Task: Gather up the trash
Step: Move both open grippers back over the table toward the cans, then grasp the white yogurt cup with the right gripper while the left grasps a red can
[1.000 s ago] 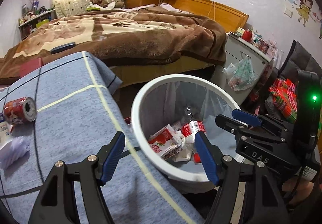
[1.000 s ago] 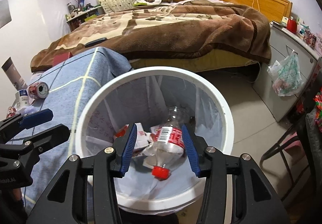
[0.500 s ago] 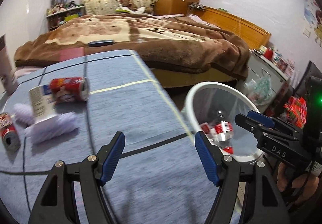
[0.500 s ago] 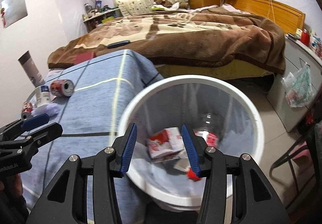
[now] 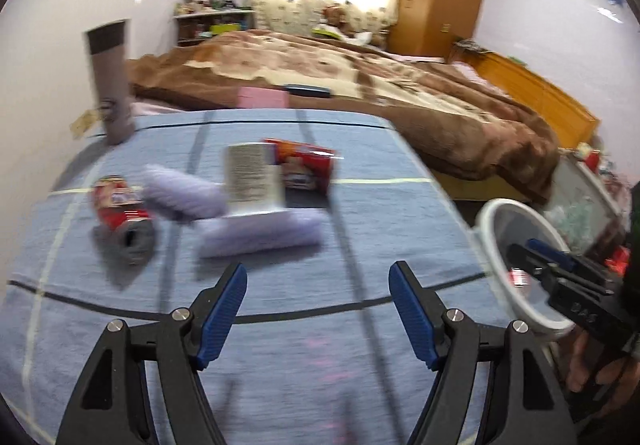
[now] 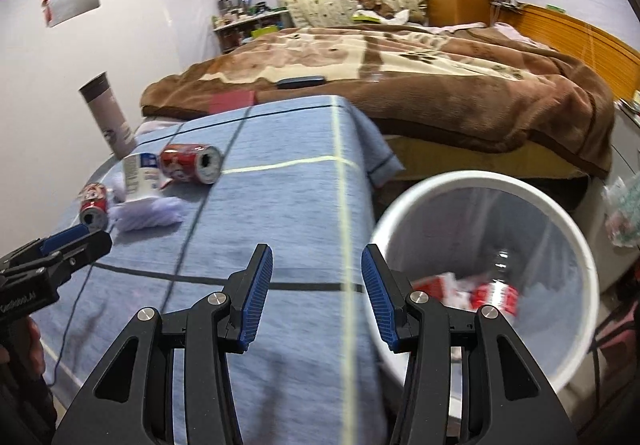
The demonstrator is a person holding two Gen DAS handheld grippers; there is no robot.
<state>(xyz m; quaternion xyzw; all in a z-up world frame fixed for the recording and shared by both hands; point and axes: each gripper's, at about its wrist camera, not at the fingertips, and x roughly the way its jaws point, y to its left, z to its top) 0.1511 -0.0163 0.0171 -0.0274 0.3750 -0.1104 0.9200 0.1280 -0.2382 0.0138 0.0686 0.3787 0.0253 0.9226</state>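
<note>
My left gripper [image 5: 318, 311] is open and empty above the blue tablecloth [image 5: 280, 345], facing the trash pile. There lie a small red can [image 5: 120, 211], a white cup [image 5: 252, 179], a larger red can [image 5: 306, 167] and crumpled lilac tissues [image 5: 260, 233]. My right gripper [image 6: 316, 295] is open and empty over the table's right edge, beside the white bin [image 6: 576, 241]. The bin holds a plastic bottle [image 6: 496, 293] and a red-and-white carton [image 6: 434, 285]. The same pile shows in the right wrist view: red can [image 6: 190, 163], cup [image 6: 138, 177], small can [image 6: 94, 203], tissues [image 6: 146, 215].
A tall grey tube [image 5: 110, 81] stands at the table's far left corner. A bed with a brown blanket [image 6: 440, 77] lies behind the table. A grey cabinet with a plastic bag [image 6: 622, 213] is right of the bin.
Both grippers have swung left, away from the bin and toward the table. The trash pile is now centred and closer in the left wrist view. The right gripper has left the bin's mouth.
</note>
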